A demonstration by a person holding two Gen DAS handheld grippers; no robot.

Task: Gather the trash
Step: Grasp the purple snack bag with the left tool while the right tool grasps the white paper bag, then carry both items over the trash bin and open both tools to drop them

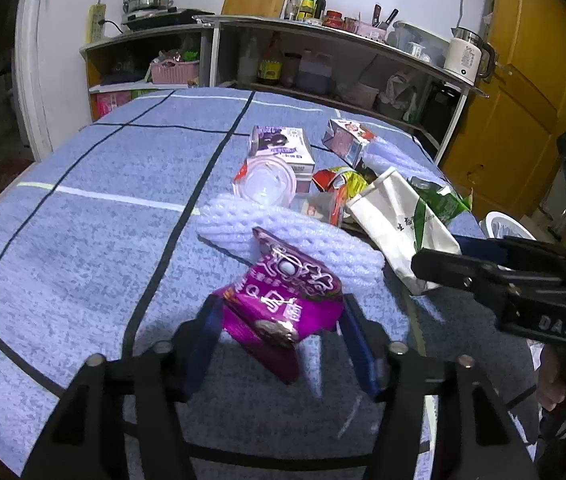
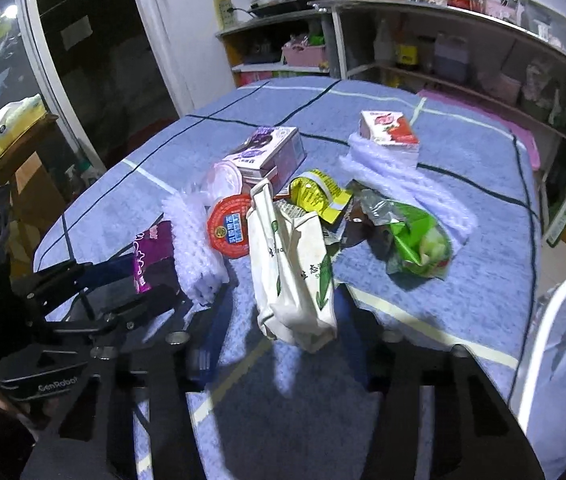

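Note:
My left gripper point(image 1: 279, 320) stands with its blue pads on either side of a crumpled magenta snack wrapper point(image 1: 283, 300), which also shows in the right wrist view point(image 2: 151, 252). My right gripper point(image 2: 283, 312) has its jaws around the near end of a white and green paper bag point(image 2: 291, 276), also seen in the left wrist view point(image 1: 399, 224). Both sit on a table with a blue checked cloth point(image 1: 83, 240). Behind lie white foam netting point(image 1: 315, 240), a clear plastic cup point(image 1: 269, 184), a purple carton point(image 1: 283, 148), a red carton point(image 2: 389, 130) and a green wrapper point(image 2: 419, 240).
A white bin with a liner point(image 2: 563, 344) stands right of the table, its rim also in the left wrist view point(image 1: 507, 228). A red lid point(image 2: 229, 226) and yellow lid point(image 2: 315, 192) lie in the pile. Shelves with bottles and a kettle point(image 1: 469, 54) stand behind.

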